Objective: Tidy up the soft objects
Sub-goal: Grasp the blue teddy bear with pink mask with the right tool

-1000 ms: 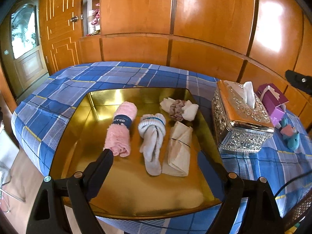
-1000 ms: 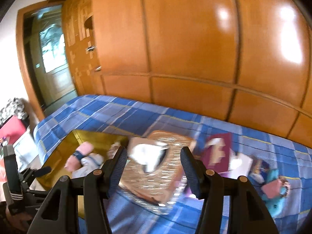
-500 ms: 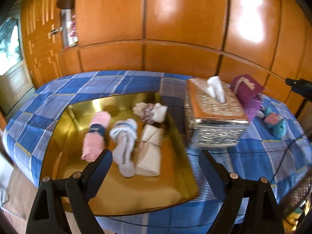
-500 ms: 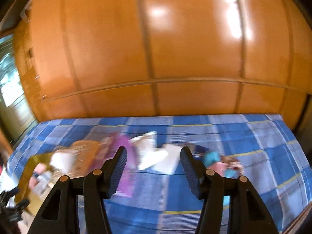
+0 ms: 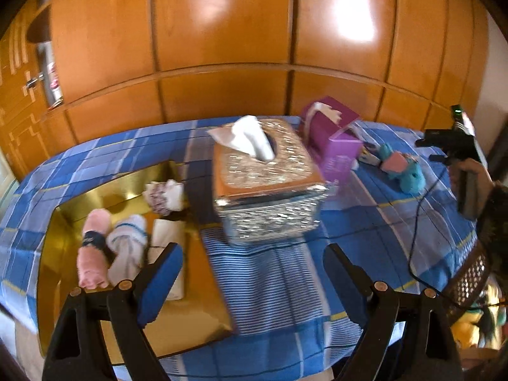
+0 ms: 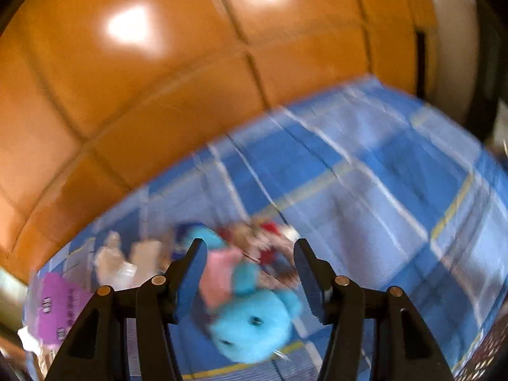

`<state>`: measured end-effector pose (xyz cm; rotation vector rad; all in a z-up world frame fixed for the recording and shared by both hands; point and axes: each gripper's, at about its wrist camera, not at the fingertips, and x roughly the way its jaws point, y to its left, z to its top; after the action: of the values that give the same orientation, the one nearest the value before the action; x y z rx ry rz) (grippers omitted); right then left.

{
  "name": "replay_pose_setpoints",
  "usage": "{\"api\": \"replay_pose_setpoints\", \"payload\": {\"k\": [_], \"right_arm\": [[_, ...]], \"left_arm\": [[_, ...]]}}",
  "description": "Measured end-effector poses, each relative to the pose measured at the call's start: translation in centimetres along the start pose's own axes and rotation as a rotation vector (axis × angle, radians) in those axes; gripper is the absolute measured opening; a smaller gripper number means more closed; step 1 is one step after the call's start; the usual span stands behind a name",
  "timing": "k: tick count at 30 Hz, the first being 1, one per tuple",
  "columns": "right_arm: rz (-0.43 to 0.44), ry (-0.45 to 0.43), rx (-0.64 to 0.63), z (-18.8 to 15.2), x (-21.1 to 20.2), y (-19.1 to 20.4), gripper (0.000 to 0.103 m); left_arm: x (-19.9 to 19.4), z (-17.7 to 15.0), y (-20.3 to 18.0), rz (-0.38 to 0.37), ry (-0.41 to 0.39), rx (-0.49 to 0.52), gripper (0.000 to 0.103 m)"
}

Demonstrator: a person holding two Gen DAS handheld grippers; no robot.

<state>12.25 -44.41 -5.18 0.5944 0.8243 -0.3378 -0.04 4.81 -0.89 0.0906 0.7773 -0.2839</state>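
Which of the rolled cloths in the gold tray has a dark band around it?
The pink roll, leftmost in the gold tray. The white-and-blue roll and the beige one beside it have no such band.

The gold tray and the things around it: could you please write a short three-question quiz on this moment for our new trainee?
1. True or false: the pink rolled cloth lies in the gold tray.
2. What stands right beside the tray?
A. a silver tissue box
B. a kettle
C. a lamp
3. Fill in: the right tool is lined up over the ____ plush toy.

Key:
1. True.
2. A; a white tissue sticks out of its top.
3. Blue. The toy lies on the checked cloth; the tool's jaws stand apart and no pad presses on it.
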Motion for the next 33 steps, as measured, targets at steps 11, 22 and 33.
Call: {"api": "replay_pose_setpoints", "payload": {"k": [11, 22, 33], "right_arm": [[0.113, 0.165, 0.008, -1.2, 1.6, 0.3, 0.058], [-0.121, 0.268, -0.371, -4.6, 4.0, 5.4, 0.075], [-0.044, 0.232, -0.461, -5.7, 2.0, 6.6, 0.051]], "left_arm": [[2.0, 0.9, -5.2, -0.103, 0.047, 0.113, 0.090], [3.2, 0.6, -6.8, -0.141, 0.098, 0.151, 0.090], [2.8, 1.5, -7.9, -0.209, 0.093, 0.173, 0.090]]}}
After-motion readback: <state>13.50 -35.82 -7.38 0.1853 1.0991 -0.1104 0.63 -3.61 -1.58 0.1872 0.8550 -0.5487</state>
